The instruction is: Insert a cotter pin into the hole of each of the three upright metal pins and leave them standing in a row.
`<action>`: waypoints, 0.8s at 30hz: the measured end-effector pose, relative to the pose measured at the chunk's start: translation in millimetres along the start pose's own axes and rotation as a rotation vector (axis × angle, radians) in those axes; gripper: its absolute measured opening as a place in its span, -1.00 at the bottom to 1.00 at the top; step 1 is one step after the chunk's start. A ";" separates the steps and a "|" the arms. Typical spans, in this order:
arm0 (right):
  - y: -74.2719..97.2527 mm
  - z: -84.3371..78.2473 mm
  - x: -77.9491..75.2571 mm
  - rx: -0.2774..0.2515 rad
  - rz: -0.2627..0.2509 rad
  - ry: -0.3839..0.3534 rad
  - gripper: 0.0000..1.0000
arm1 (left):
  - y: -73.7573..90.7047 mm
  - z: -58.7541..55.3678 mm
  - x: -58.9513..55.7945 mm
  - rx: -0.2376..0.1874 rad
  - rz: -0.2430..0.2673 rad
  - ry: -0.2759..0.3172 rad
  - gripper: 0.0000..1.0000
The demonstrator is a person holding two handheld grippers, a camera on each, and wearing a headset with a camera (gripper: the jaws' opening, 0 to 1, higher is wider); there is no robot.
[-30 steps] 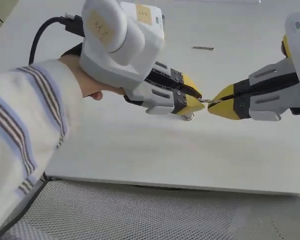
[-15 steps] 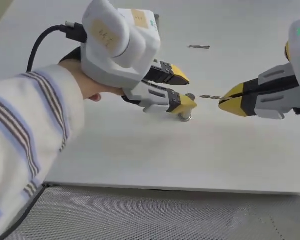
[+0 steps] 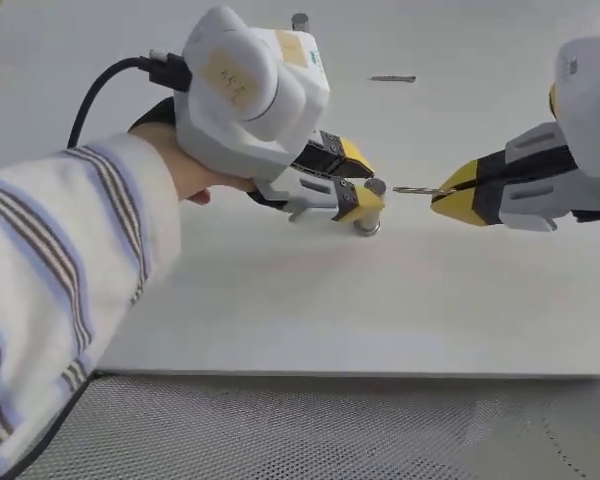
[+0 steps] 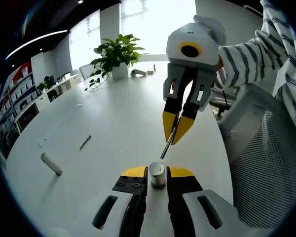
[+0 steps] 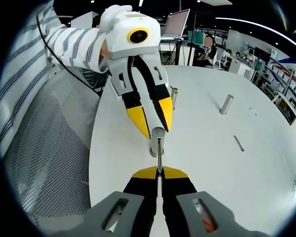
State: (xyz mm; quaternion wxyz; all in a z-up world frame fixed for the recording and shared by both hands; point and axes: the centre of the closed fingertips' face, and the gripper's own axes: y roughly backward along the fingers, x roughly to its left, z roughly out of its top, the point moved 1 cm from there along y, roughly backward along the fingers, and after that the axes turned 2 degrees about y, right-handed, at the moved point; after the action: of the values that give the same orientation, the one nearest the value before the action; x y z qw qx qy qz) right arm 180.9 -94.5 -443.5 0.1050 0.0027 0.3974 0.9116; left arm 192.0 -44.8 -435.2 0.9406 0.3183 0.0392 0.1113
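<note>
An upright metal pin (image 3: 370,205) (image 4: 158,174) (image 5: 158,134) stands on the white table. My left gripper (image 3: 373,184) (image 4: 158,171) (image 5: 154,126) has its jaws closed in on the pin's top from both sides. My right gripper (image 3: 435,198) (image 4: 175,134) (image 5: 159,172) is shut on a thin cotter pin (image 3: 412,190) (image 4: 166,146) (image 5: 159,153). The cotter pin lies level and points at the metal pin's head, with its tip just short of it.
A second metal pin (image 3: 300,20) (image 5: 227,104) stands farther back, and a third metal pin (image 5: 174,97) shows behind the left gripper. A loose cotter pin (image 3: 392,78) (image 4: 85,142) (image 5: 239,143) lies on the table. The table edge (image 3: 330,375) runs near me above a mesh chair.
The left jaws spread apart half a second ago and have now drawn in around the metal pin. The right gripper pulled the cotter pin back to the right and holds it just off the pin.
</note>
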 end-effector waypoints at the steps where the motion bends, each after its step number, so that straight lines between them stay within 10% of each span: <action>1: -0.4 0.5 0.5 0.001 0.001 0.003 -1.00 | -0.4 -0.6 0.1 0.004 -0.002 0.000 -0.79; 24: -14.8 2.9 0.1 0.007 -0.017 0.022 -1.00 | -0.9 -3.1 -0.1 0.033 0.001 0.019 -0.81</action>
State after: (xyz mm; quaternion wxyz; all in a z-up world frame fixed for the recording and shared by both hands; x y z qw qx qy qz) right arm 183.9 -82.5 -452.2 0.1083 -0.0105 0.4017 0.9093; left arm 191.7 -43.7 -438.2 0.9347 0.3329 0.0496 0.1142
